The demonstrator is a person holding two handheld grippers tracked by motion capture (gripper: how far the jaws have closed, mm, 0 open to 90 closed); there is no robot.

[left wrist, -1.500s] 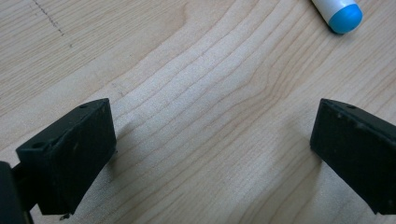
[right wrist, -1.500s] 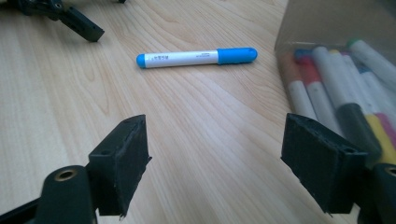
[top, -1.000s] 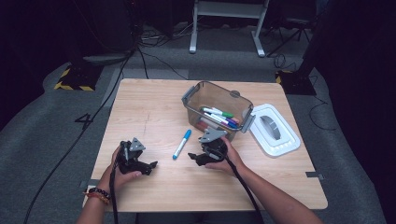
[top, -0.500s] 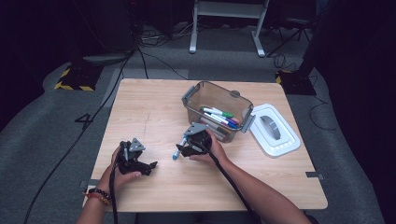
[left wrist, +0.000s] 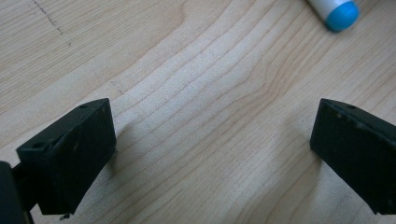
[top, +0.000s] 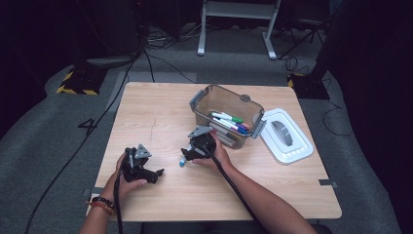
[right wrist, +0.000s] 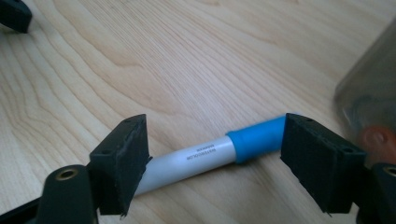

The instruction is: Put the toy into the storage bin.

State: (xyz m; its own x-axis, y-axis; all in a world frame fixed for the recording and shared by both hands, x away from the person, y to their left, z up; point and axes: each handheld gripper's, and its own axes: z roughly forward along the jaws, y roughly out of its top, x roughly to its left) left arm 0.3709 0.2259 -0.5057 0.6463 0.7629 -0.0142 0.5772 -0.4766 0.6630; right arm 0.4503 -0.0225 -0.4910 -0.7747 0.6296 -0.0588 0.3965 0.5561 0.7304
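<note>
A white marker with a blue cap [right wrist: 201, 156] lies flat on the wooden table [top: 156, 117], just left of the clear bin [top: 202, 100]. My right gripper [right wrist: 217, 140] is open and set down over it, one jaw at each side of the barrel and neither touching it. In the high view the right gripper [top: 188, 154] covers most of the marker [top: 182, 162], leaving a blue end in sight. My left gripper [top: 157, 173] rests open near the table's front left. In its own view the left gripper [left wrist: 210, 140] holds nothing, and the marker's blue end [left wrist: 337, 10] lies beyond it.
The clear bin holds several coloured markers [top: 226, 119]. Its white lid [top: 287, 136] lies on the table to the right of it. Cables trail from both grippers toward the front edge. Dark floor with cables surrounds the table.
My right gripper has moved left from beside the bin and come down over the blue marker. The left gripper has stayed where it was.
</note>
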